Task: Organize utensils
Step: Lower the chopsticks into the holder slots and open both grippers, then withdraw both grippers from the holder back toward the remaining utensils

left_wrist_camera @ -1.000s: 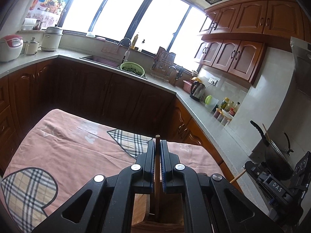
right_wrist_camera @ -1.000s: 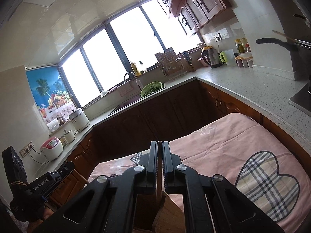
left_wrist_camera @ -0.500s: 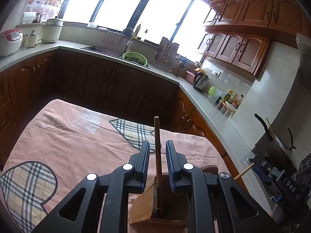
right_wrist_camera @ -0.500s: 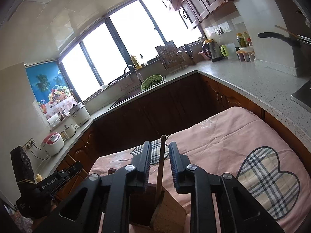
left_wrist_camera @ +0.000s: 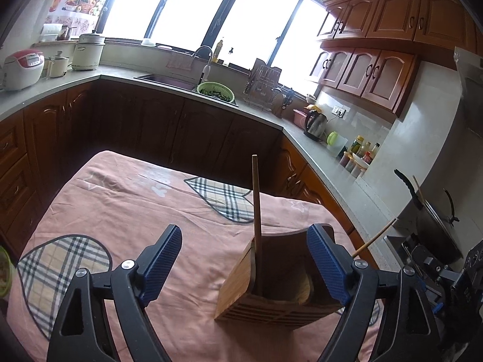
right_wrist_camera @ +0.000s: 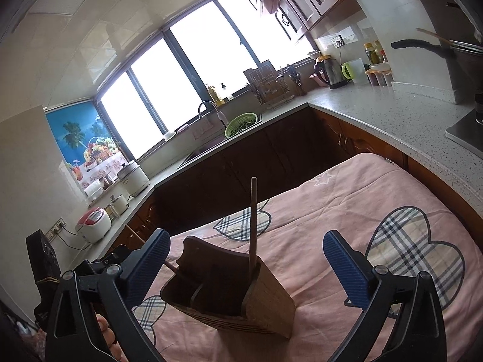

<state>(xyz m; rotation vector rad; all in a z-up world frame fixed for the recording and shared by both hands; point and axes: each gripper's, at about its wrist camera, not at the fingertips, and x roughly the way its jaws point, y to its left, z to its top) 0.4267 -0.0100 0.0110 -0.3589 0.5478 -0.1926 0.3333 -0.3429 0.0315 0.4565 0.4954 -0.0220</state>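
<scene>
Both tongs, left tongs (left_wrist_camera: 244, 259) and right tongs (right_wrist_camera: 246, 264), opening, pinching nothing; chopstick (left_wrist_camera: 257, 202) upright in wooden holder (left_wrist_camera: 271, 289), seemingly just released there for tidy storage.

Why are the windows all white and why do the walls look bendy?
Left wrist view: the windows are blown out by daylight, so nothing outside shows; the fisheye lens bows the cupboards and darkens the corners. Right wrist view: same white glare in the windows, and the counter curves.

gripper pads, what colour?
Blue, ribbed pads; clearest in the left wrist view.
</scene>
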